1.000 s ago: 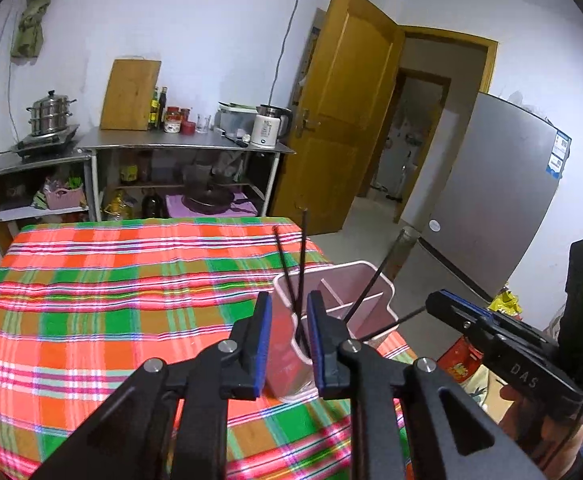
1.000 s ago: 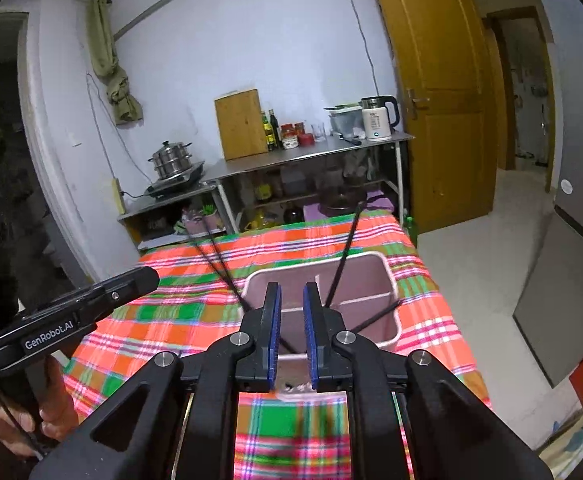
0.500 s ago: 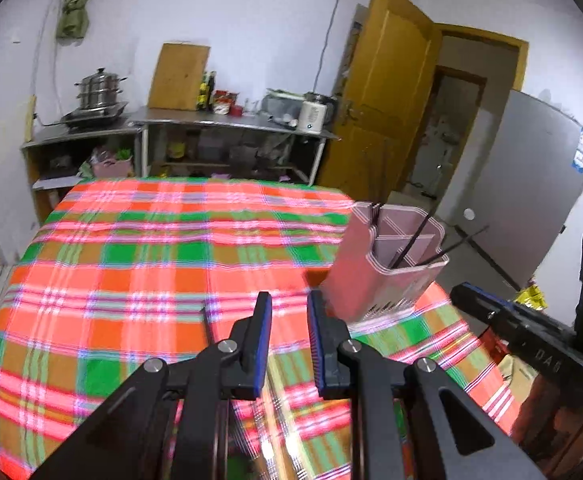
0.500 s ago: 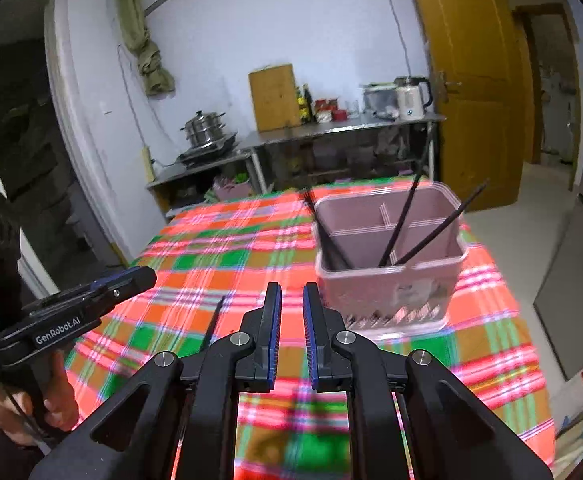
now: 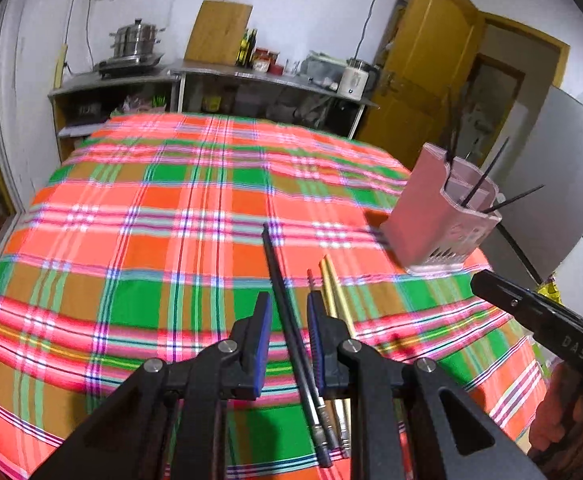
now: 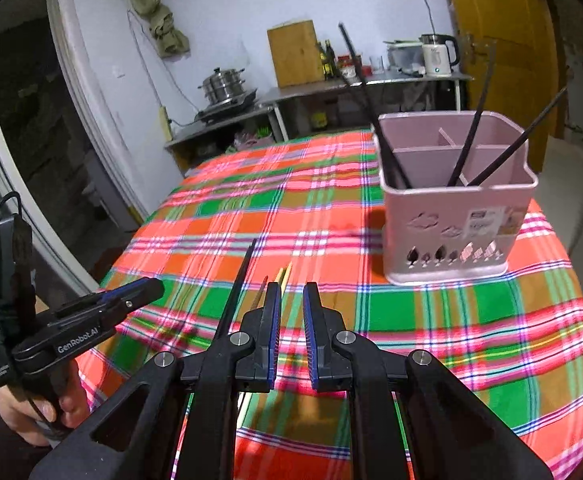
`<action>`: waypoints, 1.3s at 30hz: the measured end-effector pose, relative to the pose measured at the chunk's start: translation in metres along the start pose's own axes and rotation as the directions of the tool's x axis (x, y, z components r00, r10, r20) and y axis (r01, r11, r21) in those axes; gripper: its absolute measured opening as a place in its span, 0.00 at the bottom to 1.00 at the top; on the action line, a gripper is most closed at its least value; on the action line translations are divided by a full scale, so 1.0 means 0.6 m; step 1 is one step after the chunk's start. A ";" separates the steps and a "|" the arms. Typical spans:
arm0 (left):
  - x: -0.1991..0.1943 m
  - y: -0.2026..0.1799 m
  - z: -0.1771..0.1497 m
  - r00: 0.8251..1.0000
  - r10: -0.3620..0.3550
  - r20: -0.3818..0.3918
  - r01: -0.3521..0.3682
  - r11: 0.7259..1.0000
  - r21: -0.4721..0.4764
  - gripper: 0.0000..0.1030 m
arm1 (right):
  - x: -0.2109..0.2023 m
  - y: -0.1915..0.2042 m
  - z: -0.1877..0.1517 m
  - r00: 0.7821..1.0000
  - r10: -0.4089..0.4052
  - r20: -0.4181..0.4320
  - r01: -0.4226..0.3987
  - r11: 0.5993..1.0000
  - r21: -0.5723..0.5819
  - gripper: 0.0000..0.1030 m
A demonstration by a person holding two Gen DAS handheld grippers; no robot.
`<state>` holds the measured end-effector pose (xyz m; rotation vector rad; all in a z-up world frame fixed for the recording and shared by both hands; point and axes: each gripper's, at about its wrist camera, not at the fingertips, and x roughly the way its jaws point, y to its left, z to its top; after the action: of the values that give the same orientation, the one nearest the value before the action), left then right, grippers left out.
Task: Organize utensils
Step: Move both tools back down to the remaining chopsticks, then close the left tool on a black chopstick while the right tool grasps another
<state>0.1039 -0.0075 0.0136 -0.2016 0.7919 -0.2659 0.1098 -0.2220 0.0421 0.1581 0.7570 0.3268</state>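
Both wrist views low over the tablecloth (image 5: 151, 240), facing the kitchen shelf (image 6: 371, 80), sharing the holder (image 6: 451, 216)

Both grippers pulled back from pink holder (image 6: 453, 208), left gripper (image 5: 287, 340) now over black chopstick (image 5: 281, 292)

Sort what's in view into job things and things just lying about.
Job: pink holder, black chopsticks and yellow chopsticks on the tablecloth, left gripper.
Lying about: kettle, steamer pot, cutting board, door.

holder (image 6: 453, 220) stands on the tablecloth (image 6: 251, 208), chopsticks (image 6: 465, 148) inside; loose chopsticks (image 5: 287, 308) lie left of it
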 end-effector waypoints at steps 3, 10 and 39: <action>0.029 0.009 -0.008 0.999 -0.003 -0.041 0.002 1.000 -0.020 0.19 | 0.020 0.004 -0.010 1.000 0.004 -0.030 -0.004 1.000 -0.001 0.11; 0.089 0.014 -0.019 0.994 0.005 -0.109 -0.009 0.999 -0.040 0.25 | 0.053 0.010 -0.024 0.997 0.012 -0.080 -0.012 1.000 -0.009 0.11; 0.093 0.089 -0.011 0.980 0.162 -0.117 -0.169 0.984 -0.049 0.10 | 0.130 0.046 -0.002 0.989 0.063 -0.133 -0.069 0.997 -0.039 0.11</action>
<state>0.1449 0.0251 -0.0432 -0.1760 0.9243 -0.0971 0.1556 -0.1691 -0.0023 0.1215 0.8762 0.4192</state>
